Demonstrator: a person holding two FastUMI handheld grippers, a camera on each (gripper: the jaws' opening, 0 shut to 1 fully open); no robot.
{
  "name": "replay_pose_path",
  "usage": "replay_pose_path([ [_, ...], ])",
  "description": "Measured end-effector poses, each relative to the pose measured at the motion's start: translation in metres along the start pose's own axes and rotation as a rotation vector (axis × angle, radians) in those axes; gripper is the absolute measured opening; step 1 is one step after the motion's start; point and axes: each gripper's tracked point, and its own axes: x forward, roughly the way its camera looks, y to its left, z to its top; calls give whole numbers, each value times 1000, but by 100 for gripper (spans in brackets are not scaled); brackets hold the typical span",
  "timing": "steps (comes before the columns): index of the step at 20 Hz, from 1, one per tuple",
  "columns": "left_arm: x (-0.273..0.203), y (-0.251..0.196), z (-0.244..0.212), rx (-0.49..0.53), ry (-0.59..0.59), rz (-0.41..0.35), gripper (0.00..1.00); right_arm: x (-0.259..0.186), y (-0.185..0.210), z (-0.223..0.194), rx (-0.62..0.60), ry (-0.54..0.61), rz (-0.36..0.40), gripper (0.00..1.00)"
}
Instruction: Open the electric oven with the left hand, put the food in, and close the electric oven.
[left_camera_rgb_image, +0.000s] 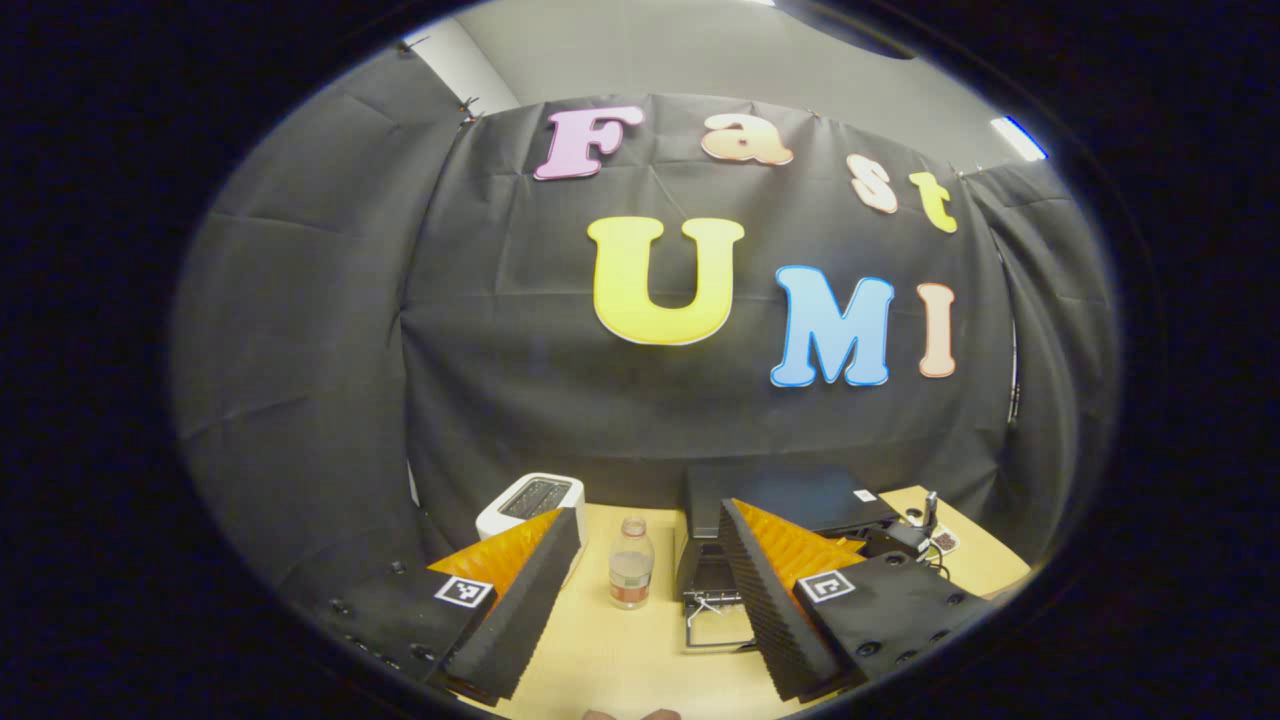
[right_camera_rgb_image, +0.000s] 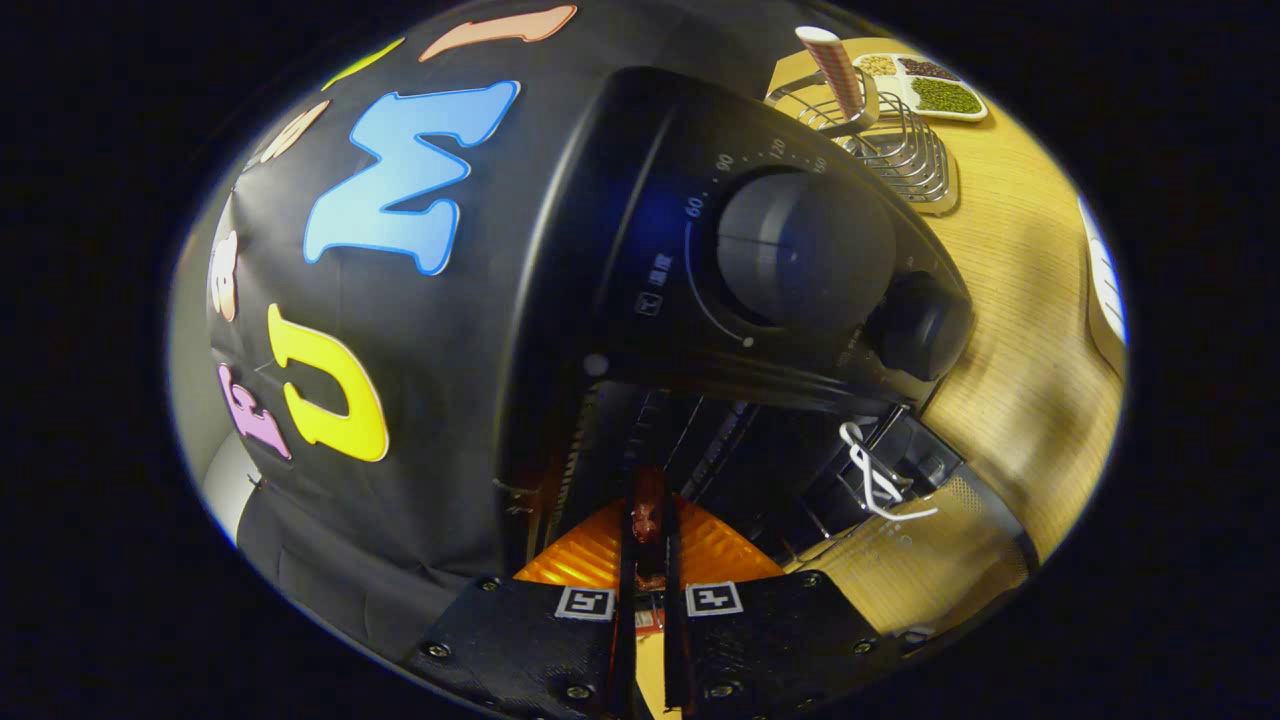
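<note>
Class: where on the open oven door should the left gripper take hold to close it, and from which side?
The oven door's free front edge, likely from the front: it lies folded down toward the open left gripper, hinged behind.

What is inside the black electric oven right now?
In the right gripper view, the black electric oven stands open; wire rack bars show inside. The right gripper holds a reddish piece of food at its mouth. The dark depths beyond cannot be made out.

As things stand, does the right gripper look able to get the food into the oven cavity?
Probably yes. The right gripper is shut on a thin reddish piece of food right at the mouth of the oven, whose door hangs open; nothing visible blocks the dark cavity ahead.
</note>
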Motion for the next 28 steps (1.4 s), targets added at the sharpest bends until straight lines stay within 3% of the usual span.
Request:
replay_pose_path([
  [3, 3, 3, -2, -16, 11, 4, 99, 10, -10, 4, -36, -30, -55, 12],
  [5, 6, -1, -3, -17, 10, -1, 95, 7, -20, 6, -125, -32, -130, 16],
  [9, 10, -15, 4, -6, -8, -18, 99, 1, -30, 13, -297, -44, -242, 34],
  [10, 10, -20, 4, -1, -10, -21, 95, -4, -30, 19, -348, -57, -267, 37],
  [11, 12, -23, 4, 1, -11, -24, 92, -5, -30, 21, -391, -61, -275, 51],
  [12, 12, -28, 3, -2, -9, -29, 95, -7, -34, 22, -435, -47, -300, 47],
  [13, 12, -31, 3, -6, -8, -33, 95, -11, -36, 21, -474, -34, -308, 55],
  [14, 13, -36, 3, -10, -8, -38, 99, -16, -37, 21, -505, -19, -309, 56],
  [18, 15, -59, 6, -27, -17, -58, 95, -55, -30, 26, -702, -10, -308, 56],
  [22, 21, -92, 8, -38, -24, -92, 95, -111, 2, 35, -920, -32, -248, 56],
  [24, 22, -110, 10, -45, -33, -108, 92, -145, 23, 45, -982, -70, -210, 55],
  [28, 23, -152, 9, -41, -46, -151, 95, -215, 69, 89, -1038, -233, -166, 57],
])
